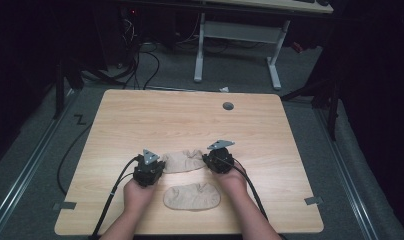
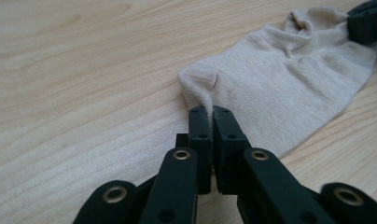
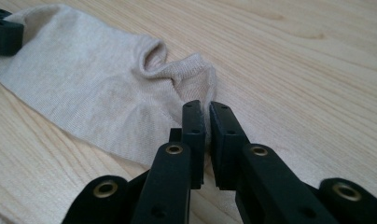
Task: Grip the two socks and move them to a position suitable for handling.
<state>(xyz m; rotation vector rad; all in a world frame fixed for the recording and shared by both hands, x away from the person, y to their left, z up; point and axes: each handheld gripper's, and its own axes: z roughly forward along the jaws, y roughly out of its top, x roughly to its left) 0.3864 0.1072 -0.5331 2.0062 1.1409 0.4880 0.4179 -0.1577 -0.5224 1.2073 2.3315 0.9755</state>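
Item: far sock [image 1: 182, 161], beige, low-cut, lying flat at lower centre of the high view, between the two grippers.
Item: near sock [image 1: 192, 196], same colour, just below the first, apart from it, untouched.
Item: left gripper [image 1: 151, 167], left of the far sock; in its own view the jaws are clenched on a pinch of fabric at the sock's end [image 2: 203, 88].
Item: right gripper [image 1: 219, 159], right of the sock; jaws pinched on the opposite end, beside the cuff opening [image 3: 203, 79].
Surface: wooden table [image 1: 140, 115], with a grey grommet [image 1: 228, 106] at upper centre.

Risks, as judged: each grip takes only a thin edge of knit, so a brisk lift or outward pull may slip the fabric free. Uneven pulling could stretch or twist the sock. A low carry might drag the near sock askew.
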